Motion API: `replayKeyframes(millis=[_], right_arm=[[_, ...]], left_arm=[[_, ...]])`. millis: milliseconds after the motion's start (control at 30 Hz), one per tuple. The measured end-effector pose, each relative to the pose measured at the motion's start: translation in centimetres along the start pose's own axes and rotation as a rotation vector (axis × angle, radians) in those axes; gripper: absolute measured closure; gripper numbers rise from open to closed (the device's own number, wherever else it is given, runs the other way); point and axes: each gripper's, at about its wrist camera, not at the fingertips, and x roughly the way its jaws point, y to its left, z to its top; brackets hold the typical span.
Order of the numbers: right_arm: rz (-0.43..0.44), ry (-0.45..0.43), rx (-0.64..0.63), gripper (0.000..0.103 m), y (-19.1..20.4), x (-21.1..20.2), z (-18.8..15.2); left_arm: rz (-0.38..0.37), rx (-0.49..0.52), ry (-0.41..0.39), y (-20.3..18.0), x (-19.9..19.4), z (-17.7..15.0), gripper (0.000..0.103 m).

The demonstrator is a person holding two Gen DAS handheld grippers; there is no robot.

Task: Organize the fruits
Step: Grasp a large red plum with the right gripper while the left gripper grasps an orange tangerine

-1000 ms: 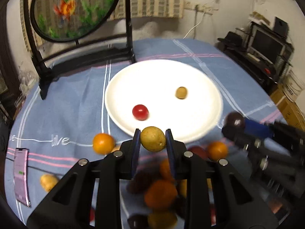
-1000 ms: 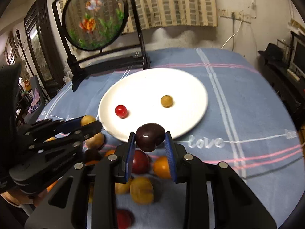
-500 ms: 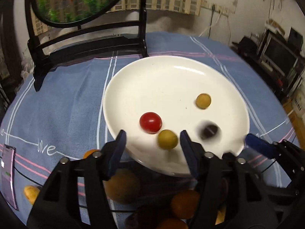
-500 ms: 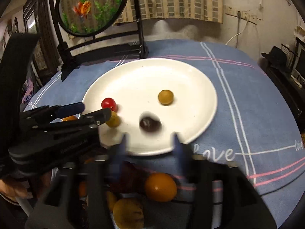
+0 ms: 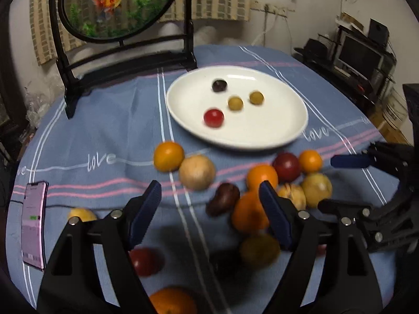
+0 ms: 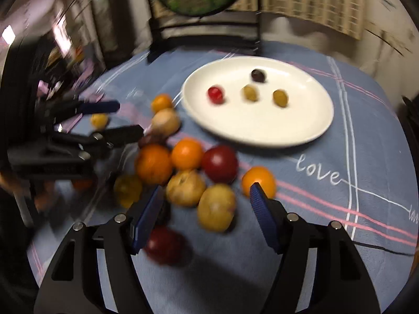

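On the white plate (image 5: 262, 141) lie a dark plum (image 5: 219, 85), two yellow-green fruits (image 5: 235, 103) and a red one (image 5: 214, 117). A pile of oranges (image 5: 168, 156), red and yellow fruits lies on the blue cloth in front of it. My left gripper (image 5: 209, 187) hovers over the pile's left side, its jaws opening and holding nothing. In the right wrist view my right gripper (image 6: 206, 189) is opening too; a yellow fruit (image 6: 216, 206) lies on the cloth below its gap, untouched. The plate (image 6: 262, 136) is beyond. Each gripper also shows in the other's view: right gripper (image 5: 337, 183), left gripper (image 6: 128, 119).
A round fish-painted screen (image 5: 117, 5) on a black stand rises behind the plate. A phone (image 5: 34, 222) lies on the cloth at the left edge. A monitor (image 5: 358, 57) and shelves stand off the table to the right.
The left gripper let go of its yellow-green fruit and the right gripper let go of the dark plum; both now lie on the plate. Both grippers drew back over the pile, jaws wider.
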Motion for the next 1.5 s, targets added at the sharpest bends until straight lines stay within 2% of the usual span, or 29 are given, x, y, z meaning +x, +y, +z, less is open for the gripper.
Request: replayKeyframes(millis=[167,333,500,533,600,733,933,1167,1300,1333,1433,1500], right_arm=[[0.045,0.030,-0.141,0.034,2.4,-0.6,-1.7],[0.062,0.045,-0.203,0.034,4.3,-0.4,-2.0],[0.046,0.120,-0.252,0.044,5.4,1.4,-2.6],[0.045,0.132,-0.255,0.051,5.4,1.8,-2.8],[0.032,0.166,-0.264,0.057,5.5,2.9,-3.2],[0.031,0.171,-0.259,0.058,5.5,3.4,-3.4],[0.030,0.178,-0.254,0.058,5.3,3.5,-3.1],[0.047,0.175,-0.242,0.058,5.2,3.6,-3.2],[0.048,0.175,-0.242,0.058,5.2,3.5,-3.2],[0.047,0.175,-0.242,0.058,5.2,3.5,-3.2],[0.047,0.177,-0.239,0.058,5.1,3.6,-3.2],[0.044,0.177,-0.240,0.058,5.1,3.6,-3.2]], left_arm=[[-0.011,0.046,0.051,1.0,-0.9,-1.9,0.019],[-0.003,0.054,0.109,1.5,-0.5,-2.8,0.019],[0.002,0.054,0.119,1.6,-0.3,-3.0,0.019],[0.001,0.053,0.121,1.6,-0.3,-3.0,0.019],[0.001,0.052,0.119,1.7,-0.3,-3.0,0.019],[0.005,0.068,0.115,1.8,-0.4,-3.3,0.019],[0.022,0.030,0.137,3.2,-0.2,-4.2,0.019],[0.059,0.096,0.133,2.3,-2.0,-5.8,0.019],[0.066,0.118,0.179,2.0,-1.9,-6.9,0.019],[0.067,0.114,0.199,2.2,-1.5,-7.1,0.021],[0.064,0.109,0.243,2.3,-0.7,-8.0,0.046],[0.045,0.092,0.236,2.6,-0.7,-8.3,0.047]])
